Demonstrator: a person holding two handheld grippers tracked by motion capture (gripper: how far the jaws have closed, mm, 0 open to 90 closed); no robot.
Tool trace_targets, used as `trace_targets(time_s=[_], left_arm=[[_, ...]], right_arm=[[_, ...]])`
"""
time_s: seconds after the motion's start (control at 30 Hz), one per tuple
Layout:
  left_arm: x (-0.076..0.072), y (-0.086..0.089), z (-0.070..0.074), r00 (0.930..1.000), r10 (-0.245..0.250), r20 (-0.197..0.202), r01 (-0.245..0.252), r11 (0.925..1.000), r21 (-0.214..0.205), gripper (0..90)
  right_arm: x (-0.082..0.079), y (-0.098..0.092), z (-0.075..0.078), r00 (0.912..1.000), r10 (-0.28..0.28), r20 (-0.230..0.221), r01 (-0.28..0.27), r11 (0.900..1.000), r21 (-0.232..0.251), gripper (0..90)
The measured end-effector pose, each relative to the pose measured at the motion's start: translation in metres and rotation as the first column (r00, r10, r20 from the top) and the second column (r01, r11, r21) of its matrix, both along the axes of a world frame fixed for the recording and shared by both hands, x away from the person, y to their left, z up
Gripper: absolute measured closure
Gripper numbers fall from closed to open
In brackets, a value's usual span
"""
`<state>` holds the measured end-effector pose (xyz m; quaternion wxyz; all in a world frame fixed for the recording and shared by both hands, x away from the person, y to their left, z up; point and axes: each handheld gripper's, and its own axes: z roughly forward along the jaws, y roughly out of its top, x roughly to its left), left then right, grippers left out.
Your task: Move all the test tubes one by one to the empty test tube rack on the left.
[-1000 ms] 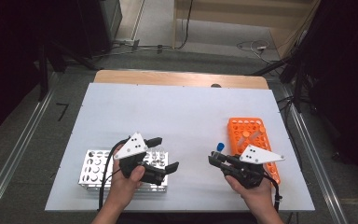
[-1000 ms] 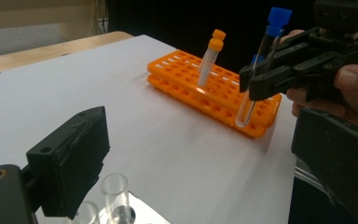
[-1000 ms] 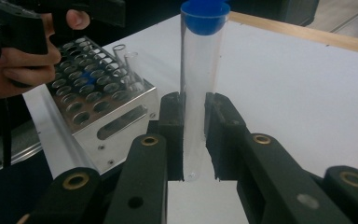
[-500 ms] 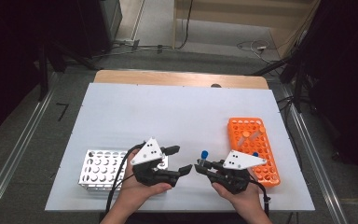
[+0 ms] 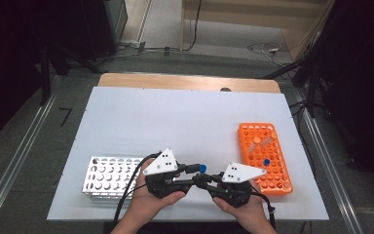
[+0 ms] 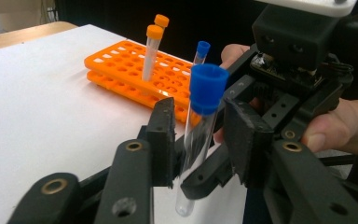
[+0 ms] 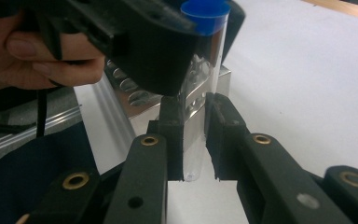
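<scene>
Two racks on matt white worktop (image 5: 175,117). Left: perforated silver metal rack (image 5: 108,174), rectangular. Centre: left gripper (image 5: 191,176), black jaws just closing beside clear blue-capped plastic tube (image 5: 202,169); whether its pads press the tube cannot be told. Tube stands upright, clamped near its round base in right gripper (image 5: 202,180) jaws. Right: orange plastic grid rack (image 5: 264,157) holding capped tubes.
</scene>
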<state>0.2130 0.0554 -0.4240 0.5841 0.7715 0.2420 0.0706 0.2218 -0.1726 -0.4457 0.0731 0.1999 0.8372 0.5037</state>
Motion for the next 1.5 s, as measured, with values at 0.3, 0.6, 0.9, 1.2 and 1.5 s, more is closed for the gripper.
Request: trace_targets(time_s=[0.3,0.6,0.9,1.2,1.5], left_arm=[[-0.001,-0.001,0.000,0.9998,-0.009,0.020,0.009,0.9999,0.013,75.7],[-0.002,0.002,0.003,0.9991,-0.013,0.039,0.013,0.9997,0.019,77.1],[0.000,0.017,0.009,0.9984,0.029,0.048,-0.030,0.9995,0.005,77.2],[0.003,0.036,0.015,0.9952,0.080,0.057,-0.079,0.9968,-0.009,77.2],[0.004,0.056,0.022,0.9872,0.141,0.074,-0.140,0.9899,-0.021,77.2]], right_arm=[[-0.001,0.003,-0.002,0.9995,0.030,-0.008,-0.030,0.9996,0.000,74.7],[0.000,0.002,-0.001,0.9986,0.049,-0.019,-0.049,0.9987,0.011,71.5],[0.004,-0.007,0.005,0.9991,0.040,-0.018,-0.039,0.9988,0.029,39.5],[0.010,-0.021,0.015,0.9994,0.005,-0.035,-0.003,0.9981,0.061,3.2],[0.013,-0.038,0.024,0.9997,-0.021,-0.015,0.022,0.9968,0.077,0.0]])
